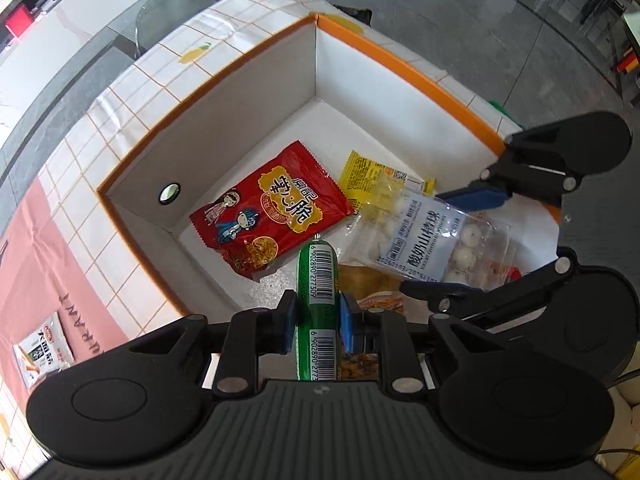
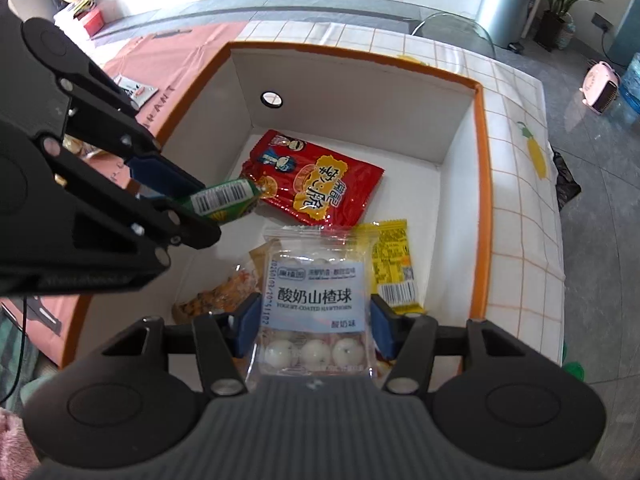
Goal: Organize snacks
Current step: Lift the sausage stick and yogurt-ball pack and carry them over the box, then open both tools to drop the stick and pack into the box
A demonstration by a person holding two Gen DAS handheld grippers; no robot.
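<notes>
My left gripper (image 1: pixel 317 316) is shut on a green sausage stick (image 1: pixel 317 280) with barcodes, held over the near edge of the orange-rimmed white box (image 1: pixel 248 120). My right gripper (image 2: pixel 313 322) is shut on a clear packet of white yogurt hawthorn balls (image 2: pixel 314 300), held above the box (image 2: pixel 480 184). Inside the box lie a red snack bag (image 1: pixel 268 208), a yellow packet (image 1: pixel 368 176) and an orange-brown packet (image 2: pixel 224 296). The left gripper with the sausage (image 2: pixel 224 198) shows at the left in the right wrist view; the right gripper with its packet (image 1: pixel 424 236) shows at the right in the left wrist view.
The box sits on a white grid-pattern tablecloth (image 1: pixel 132 80) beside a pink mat (image 1: pixel 44 264). A green-and-white snack packet (image 1: pixel 42 354) lies on the mat. A metal bin (image 2: pixel 506 4) and a glass chair (image 2: pixel 452 28) stand beyond the table.
</notes>
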